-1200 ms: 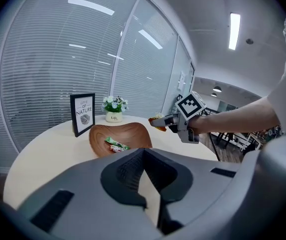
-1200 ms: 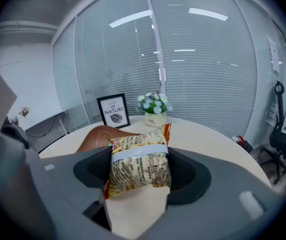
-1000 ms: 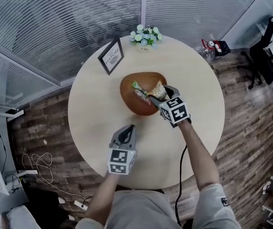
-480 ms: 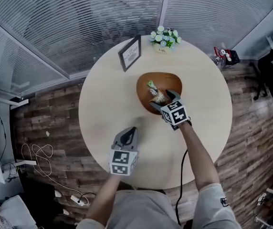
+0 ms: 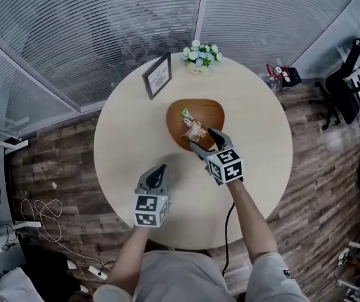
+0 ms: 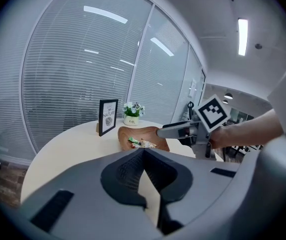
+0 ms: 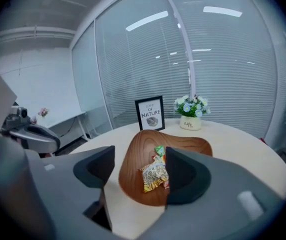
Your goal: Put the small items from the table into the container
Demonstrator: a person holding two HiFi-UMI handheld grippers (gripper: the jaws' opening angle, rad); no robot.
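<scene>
Right gripper view: packets (image 7: 153, 176) partly behind tool (image 7: 138, 176)

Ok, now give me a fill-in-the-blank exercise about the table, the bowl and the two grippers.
The snack packets lie ____ the wooden bowl. The right gripper is ____, with nothing between its jaws. The left gripper, holding nothing, is ____. The white pot near the picture frame holds ____.
Missing words: inside; open; shut; flowers.
</scene>
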